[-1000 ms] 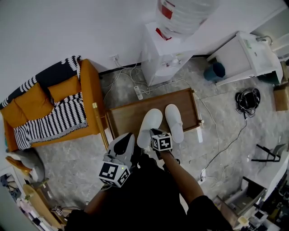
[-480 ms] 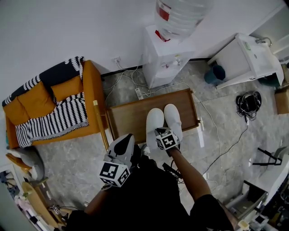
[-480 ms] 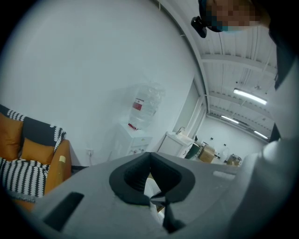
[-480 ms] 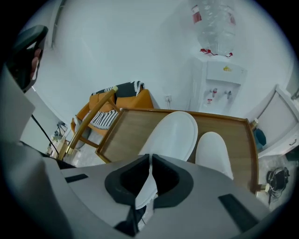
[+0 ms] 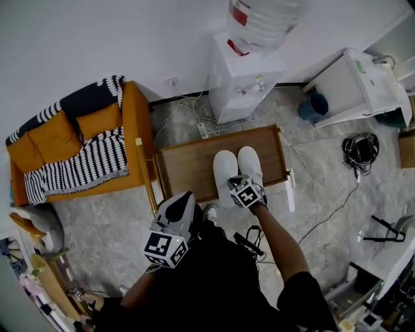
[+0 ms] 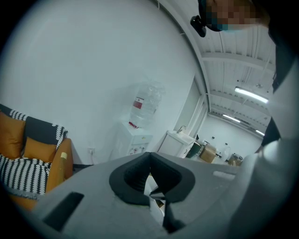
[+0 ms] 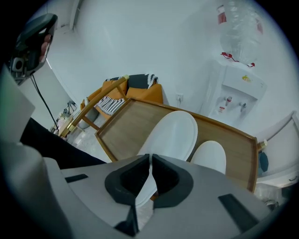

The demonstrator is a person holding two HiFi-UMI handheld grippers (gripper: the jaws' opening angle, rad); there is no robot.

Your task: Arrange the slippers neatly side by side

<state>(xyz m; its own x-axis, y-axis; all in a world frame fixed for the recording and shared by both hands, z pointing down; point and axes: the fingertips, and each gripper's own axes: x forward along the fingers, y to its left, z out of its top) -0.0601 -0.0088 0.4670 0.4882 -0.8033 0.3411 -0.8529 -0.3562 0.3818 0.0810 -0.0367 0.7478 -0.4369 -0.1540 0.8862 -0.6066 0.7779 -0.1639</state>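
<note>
Since a second ago the left-hand slipper [image 5: 224,170] has swung round. It lay slanted then, its toe leaning away from its mate. Now it lies straight alongside the right-hand slipper [image 5: 249,165], their long edges touching or very nearly so. The right tongs [image 7: 151,158] have travelled with it, shifting to the right in the head view, and the marker cube [image 5: 246,192] on them has rolled to a new tilt.

Both slippers are white and lie in the right half of the low wooden desk [image 5: 185,170], toes toward the wall. The right tongs are almost closed, pinching the thin rear edge of the left-hand slipper. In the right gripper view the white material runs down into the narrow slit between the dark pads.

The left tongs [image 6: 150,156] are held back near the person's body, over the floor [image 5: 117,227] short of the desk's front left corner and well apart from the slippers. Their pads meet and they grip nothing.

Behind the desk a water dispenser [image 5: 243,84] stands against the wall with a big bottle [image 5: 266,19] on top. An orange sofa [image 5: 71,136] with a black-and-white striped blanket [image 5: 78,172] sits just beside the desk on its left. Cables [image 5: 311,194] trail over the grey floor.
</note>
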